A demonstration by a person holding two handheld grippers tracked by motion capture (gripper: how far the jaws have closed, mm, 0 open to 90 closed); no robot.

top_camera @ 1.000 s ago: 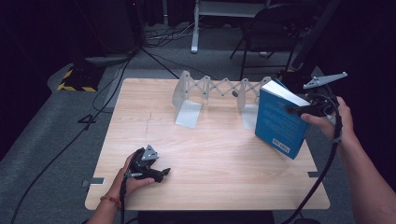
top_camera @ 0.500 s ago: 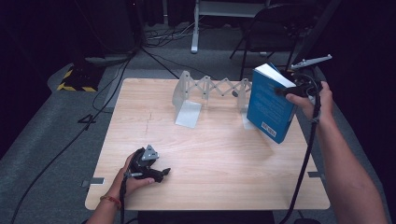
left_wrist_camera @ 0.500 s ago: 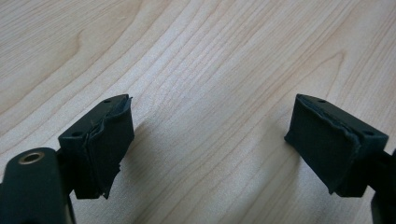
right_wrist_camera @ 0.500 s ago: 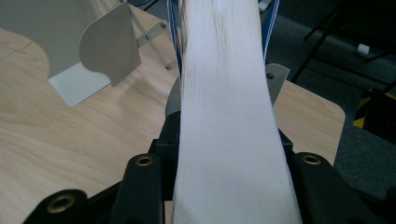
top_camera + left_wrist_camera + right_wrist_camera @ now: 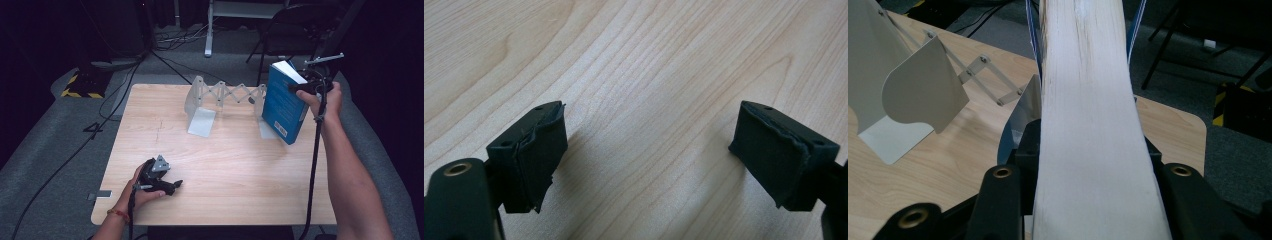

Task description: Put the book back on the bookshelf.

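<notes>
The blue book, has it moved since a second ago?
Yes. The blue book, held in the right gripper, has shifted left in the high view, from near the table's right edge toward the expanding bookend rack.

Pale wooden table (image 5: pixel 240 175) with fine matt grain, glossy blue book (image 5: pixel 282 102) cover over off-white paper page edges, smooth matt grey extendable bookend rack (image 5: pixel 220 100), frayed black cloth-like fingertips (image 5: pixel 541 150).
</notes>
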